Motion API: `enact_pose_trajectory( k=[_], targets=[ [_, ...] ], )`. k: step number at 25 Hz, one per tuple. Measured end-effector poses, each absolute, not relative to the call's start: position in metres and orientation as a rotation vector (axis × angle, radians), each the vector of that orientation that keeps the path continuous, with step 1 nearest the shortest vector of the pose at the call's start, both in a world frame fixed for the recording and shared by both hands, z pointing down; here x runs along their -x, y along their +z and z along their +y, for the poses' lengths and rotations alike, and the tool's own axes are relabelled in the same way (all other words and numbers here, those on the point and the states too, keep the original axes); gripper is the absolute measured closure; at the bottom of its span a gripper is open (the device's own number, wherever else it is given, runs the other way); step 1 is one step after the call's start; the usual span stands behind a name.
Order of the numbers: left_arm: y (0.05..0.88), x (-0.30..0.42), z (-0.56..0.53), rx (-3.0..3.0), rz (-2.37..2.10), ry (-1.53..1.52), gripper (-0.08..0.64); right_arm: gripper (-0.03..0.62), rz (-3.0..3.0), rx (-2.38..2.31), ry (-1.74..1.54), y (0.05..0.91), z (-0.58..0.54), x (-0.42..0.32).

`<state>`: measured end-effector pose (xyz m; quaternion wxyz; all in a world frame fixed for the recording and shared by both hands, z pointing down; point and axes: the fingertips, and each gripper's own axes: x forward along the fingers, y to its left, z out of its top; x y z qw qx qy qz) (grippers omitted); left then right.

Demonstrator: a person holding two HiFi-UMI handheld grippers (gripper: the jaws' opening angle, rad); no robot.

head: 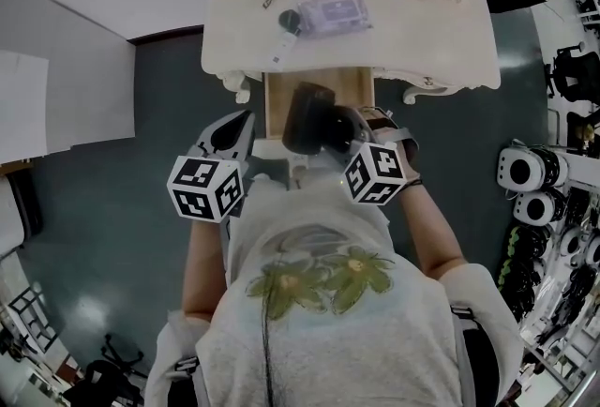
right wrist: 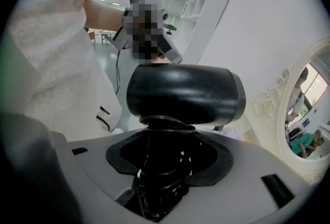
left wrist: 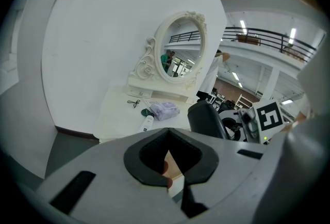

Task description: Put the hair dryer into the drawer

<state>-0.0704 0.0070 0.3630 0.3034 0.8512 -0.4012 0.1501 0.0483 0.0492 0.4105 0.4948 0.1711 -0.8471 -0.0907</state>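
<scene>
Hair dryer (head: 309, 119) is up in the air, black barrel hanging right over the open wooden drawer (head: 276, 101) of the cream dressing table (head: 234, 16). Right gripper (right wrist: 165, 166) has it: jaws clamped on the handle, the cord coiled round it, barrel lying crosswise above the jaws. Left gripper (left wrist: 172, 179) sits just beside it, at the drawer's left edge, jaws together with nothing between them. On the tabletop, well behind the drawer, lie a white bottle (head: 282, 45) and a purple pouch (head: 334, 11). The oval mirror (left wrist: 180, 47) stands at the back.
</scene>
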Motion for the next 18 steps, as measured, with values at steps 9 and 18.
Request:
enact_pose_trajectory(
  k=[9,18],
  targets=[
    [0.374,0.058,0.008,-2.233,-1.095,0.440,0.551,0.374,-2.063,-0.348,-0.215,0.426,0.047,-0.055],
    [0.385,0.054,0.010,-2.219,-1.114,0.486,0.551,0.374,-2.056,-0.300,-0.201,0.442,0.045,-0.058]
  ],
)
